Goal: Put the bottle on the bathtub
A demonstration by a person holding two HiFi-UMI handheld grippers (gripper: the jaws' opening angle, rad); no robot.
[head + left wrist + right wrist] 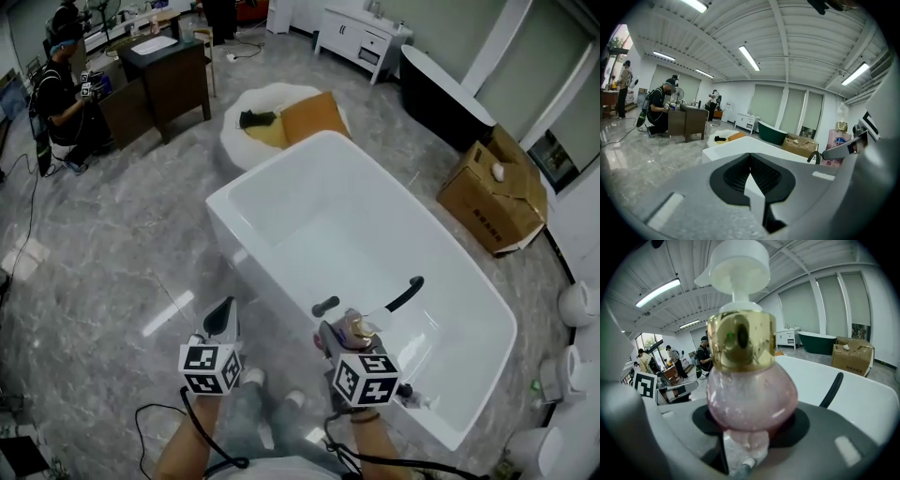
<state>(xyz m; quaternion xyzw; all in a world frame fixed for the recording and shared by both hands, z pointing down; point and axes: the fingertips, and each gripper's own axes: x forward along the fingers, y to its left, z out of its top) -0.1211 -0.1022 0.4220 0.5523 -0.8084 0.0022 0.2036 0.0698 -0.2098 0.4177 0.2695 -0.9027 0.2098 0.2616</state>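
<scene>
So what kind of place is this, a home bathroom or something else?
Probably a bathroom-fixture showroom or workshop hall, not a home bathroom: a white bathtub stands free on the open floor, and a dark bathtub and a white vanity stand beyond it.

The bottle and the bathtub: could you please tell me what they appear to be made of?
The bottle looks like translucent pink plastic, glossy with highlights. Its collar is mirror-shiny gold, probably metallised plastic, and its pump is matte white plastic. The bathtub is smooth, even white, likely acrylic or enamel; the look cannot settle which.
</scene>
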